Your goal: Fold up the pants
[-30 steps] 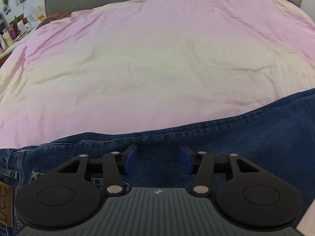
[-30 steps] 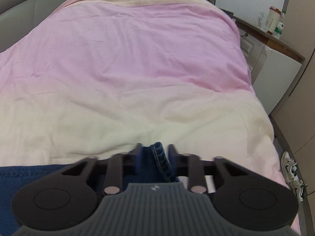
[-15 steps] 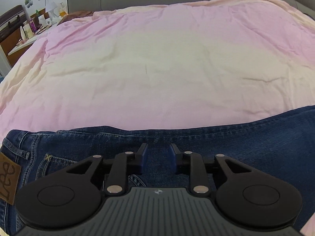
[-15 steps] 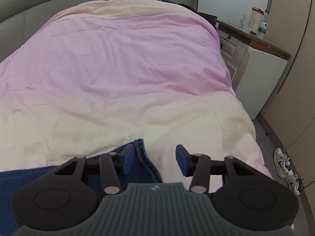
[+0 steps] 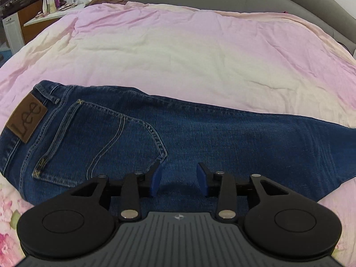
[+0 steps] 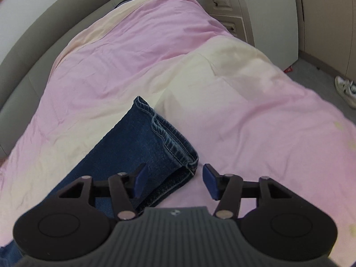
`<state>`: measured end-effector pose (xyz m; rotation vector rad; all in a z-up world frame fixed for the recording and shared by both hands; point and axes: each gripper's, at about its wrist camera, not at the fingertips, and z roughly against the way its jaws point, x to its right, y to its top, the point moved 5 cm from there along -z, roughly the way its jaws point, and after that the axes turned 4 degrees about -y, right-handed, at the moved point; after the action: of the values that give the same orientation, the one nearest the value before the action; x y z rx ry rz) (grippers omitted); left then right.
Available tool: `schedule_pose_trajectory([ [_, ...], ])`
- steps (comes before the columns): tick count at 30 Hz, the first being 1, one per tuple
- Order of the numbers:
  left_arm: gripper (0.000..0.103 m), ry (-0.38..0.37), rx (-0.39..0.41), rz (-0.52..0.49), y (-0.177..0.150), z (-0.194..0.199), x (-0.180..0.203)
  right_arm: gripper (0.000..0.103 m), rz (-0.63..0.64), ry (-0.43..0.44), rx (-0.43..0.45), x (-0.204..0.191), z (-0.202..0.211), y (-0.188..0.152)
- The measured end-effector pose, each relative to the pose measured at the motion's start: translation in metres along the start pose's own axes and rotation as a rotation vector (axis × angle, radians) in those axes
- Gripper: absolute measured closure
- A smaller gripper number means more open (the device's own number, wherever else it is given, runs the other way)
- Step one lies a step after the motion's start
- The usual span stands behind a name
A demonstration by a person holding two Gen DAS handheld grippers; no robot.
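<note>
Denim jeans (image 5: 200,138) are lying flat across the pink duvet (image 5: 178,51) on the bed, back pocket up, legs stacked. My left claw (image 5: 179,179) is hovering over the thigh, jaws opening, gripping nothing. My right claw (image 6: 173,181) is opening too, released above the leg hems (image 6: 169,138).

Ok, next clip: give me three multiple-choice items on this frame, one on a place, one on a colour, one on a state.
1. Where do the jeans lie?
A. on the bedspread
B. on the floor
C. on a chair

2. What colour is the Lee patch?
A. white
B. brown
C. red

3. What do the right gripper fingers hold?
A. the hem
B. a shoe
C. nothing

Answers:
1 A, denim spread flat on the pink cover.
2 B, brown patch at the waistband.
3 C, fingers opening, apart, hem lying free between them.
</note>
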<state>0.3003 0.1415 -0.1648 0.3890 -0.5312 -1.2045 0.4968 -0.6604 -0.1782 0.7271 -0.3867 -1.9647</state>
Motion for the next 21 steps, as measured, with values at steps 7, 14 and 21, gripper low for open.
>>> schedule_pose_trajectory([
  [7,0.06,-0.023,-0.059,-0.078,-0.023,0.01,0.027,0.064,-0.143,0.016,-0.012,0.017,-0.045,-0.001],
  [14,0.05,0.01,-0.21,-0.205,-0.055,0.014,0.035,0.085,0.143,-0.083,0.098,-0.024,-0.024,0.004],
  [21,0.049,0.153,-0.219,-0.283,-0.088,0.007,0.037,0.086,0.173,-0.124,0.1,-0.036,-0.013,0.012],
])
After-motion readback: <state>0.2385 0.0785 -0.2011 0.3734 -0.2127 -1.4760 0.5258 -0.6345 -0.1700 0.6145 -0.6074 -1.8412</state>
